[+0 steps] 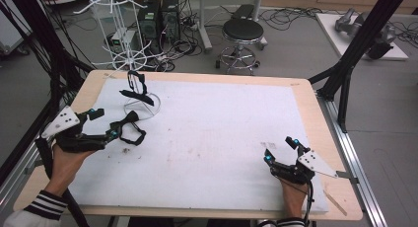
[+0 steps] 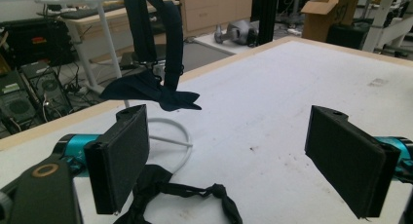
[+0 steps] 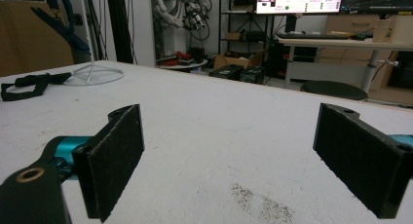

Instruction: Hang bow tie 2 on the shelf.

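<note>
Black fabric makes up the strap (image 1: 132, 130) lying flat on the white mat (image 1: 217, 138), its long axis running from the left gripper (image 1: 109, 123) toward the wire stand (image 1: 140, 104) just beyond. A second strap (image 1: 136, 87) hangs on that stand. The left gripper's jaws stand wide apart around nothing, with the lying strap just beside one jaw. Well apart, near the mat's other side, the right gripper (image 1: 280, 151) rests with jaws spread too. No writing is readable on the straps.

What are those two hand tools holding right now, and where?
Nothing. Both the left tool and the right tool stand open and empty; the black bow tie lies on the table beside the left one.
</note>
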`<state>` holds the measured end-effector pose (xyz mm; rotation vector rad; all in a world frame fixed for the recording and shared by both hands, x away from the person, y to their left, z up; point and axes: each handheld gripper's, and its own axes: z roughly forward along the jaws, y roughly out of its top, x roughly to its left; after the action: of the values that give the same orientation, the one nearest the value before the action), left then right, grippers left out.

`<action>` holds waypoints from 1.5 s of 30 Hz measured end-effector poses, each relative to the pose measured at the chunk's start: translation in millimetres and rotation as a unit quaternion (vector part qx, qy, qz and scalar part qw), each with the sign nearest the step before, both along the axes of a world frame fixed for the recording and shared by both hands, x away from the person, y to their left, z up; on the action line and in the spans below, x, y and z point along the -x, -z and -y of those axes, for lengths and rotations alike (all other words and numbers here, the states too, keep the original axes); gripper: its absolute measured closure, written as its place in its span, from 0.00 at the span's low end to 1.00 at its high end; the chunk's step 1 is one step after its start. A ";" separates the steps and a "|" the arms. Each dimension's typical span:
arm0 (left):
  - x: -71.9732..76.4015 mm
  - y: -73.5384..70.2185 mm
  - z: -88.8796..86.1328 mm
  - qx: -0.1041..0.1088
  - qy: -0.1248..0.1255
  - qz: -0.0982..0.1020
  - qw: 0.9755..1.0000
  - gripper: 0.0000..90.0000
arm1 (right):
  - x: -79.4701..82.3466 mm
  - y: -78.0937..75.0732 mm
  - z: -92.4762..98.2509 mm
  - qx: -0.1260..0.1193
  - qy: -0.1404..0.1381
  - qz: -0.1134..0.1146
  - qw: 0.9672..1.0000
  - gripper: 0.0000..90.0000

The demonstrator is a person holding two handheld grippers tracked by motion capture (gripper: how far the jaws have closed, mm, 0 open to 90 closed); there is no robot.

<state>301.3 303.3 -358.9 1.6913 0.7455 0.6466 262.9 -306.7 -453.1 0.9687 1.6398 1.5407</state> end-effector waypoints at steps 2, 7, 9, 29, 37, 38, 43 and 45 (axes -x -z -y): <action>-1.6 0.5 -1.6 -0.006 -0.003 -0.004 1.000 0.19 | 0.0 -0.1 0.0 0.000 0.000 -0.001 1.000 0.12; -6.0 -0.8 -6.4 -0.019 -0.008 -0.015 1.000 0.19 | 0.0 0.0 -0.1 0.003 0.000 0.000 1.000 0.12; -8.3 -1.8 -8.1 -0.030 -0.010 -0.021 0.999 0.19 | -0.4 0.0 -0.2 0.005 0.000 0.003 1.000 0.12; -41.5 -0.3 -22.1 -0.102 -0.012 -0.069 0.992 0.19 | 0.5 0.0 0.0 -0.001 -0.001 0.000 1.000 0.12; -52.7 8.1 -21.8 -0.111 -0.008 -0.097 0.989 0.19 | 0.6 0.0 -0.1 -0.001 0.000 -0.001 1.000 0.12; -54.1 8.9 -21.3 -0.115 -0.006 -0.097 0.989 0.19 | 0.1 0.0 0.4 0.001 0.000 0.002 1.000 0.12; -62.3 15.0 -20.1 -0.124 -0.009 -0.110 0.986 0.19 | 0.1 0.1 0.4 0.001 0.000 0.002 1.000 0.12; -65.3 17.4 -19.7 -0.129 -0.009 -0.115 0.985 0.19 | 0.1 0.0 0.5 -0.001 -0.001 0.001 1.000 0.12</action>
<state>366.6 323.0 -376.3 2.0235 0.8691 0.5854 262.8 -307.2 -453.2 0.9660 1.6388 1.5434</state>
